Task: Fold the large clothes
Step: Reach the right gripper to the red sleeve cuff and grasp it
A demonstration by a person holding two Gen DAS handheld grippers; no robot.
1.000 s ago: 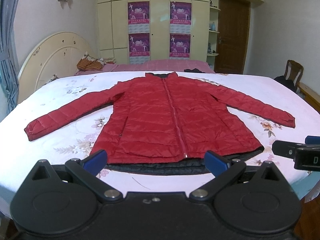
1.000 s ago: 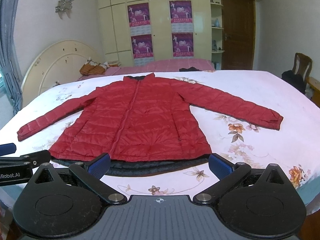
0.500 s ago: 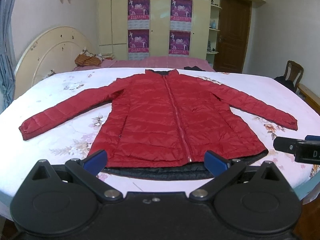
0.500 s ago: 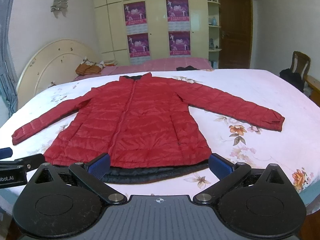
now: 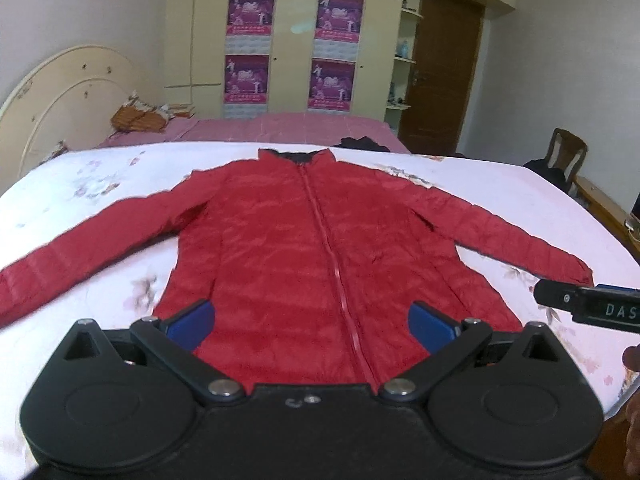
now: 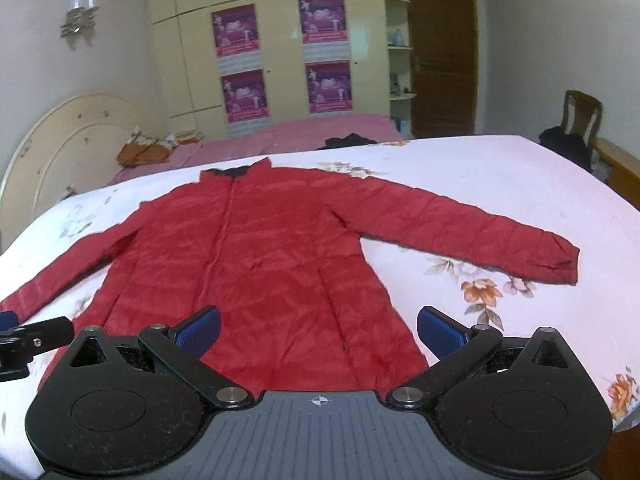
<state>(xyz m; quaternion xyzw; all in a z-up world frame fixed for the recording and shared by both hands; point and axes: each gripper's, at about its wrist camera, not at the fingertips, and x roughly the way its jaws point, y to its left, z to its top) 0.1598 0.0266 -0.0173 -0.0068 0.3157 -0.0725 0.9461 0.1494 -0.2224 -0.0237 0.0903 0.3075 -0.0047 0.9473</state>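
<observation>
A red padded jacket (image 5: 312,248) (image 6: 256,256) lies flat on the bed, front up and zipped, with both sleeves spread out sideways. My left gripper (image 5: 312,326) hovers open above the lower hem, its blue pads either side of the zip. My right gripper (image 6: 318,332) is open too, over the jacket's lower right part. Nothing is held between either pair of fingers. The hem itself is hidden behind the gripper bodies. The right sleeve cuff (image 6: 560,260) lies on the floral sheet, and the left sleeve (image 5: 48,276) runs toward the left edge.
The bed (image 5: 500,200) has a white floral sheet, with a pink blanket (image 5: 288,126) behind. An orange bundle (image 5: 136,118) and a dark cloth (image 5: 362,144) lie on it. A chair (image 6: 580,118) with dark clothing stands at right; a wardrobe and door fill the back wall.
Both grippers have moved forward and down over the jacket; the hem and its dark lining, visible earlier, are now hidden under them. Both stay open.
</observation>
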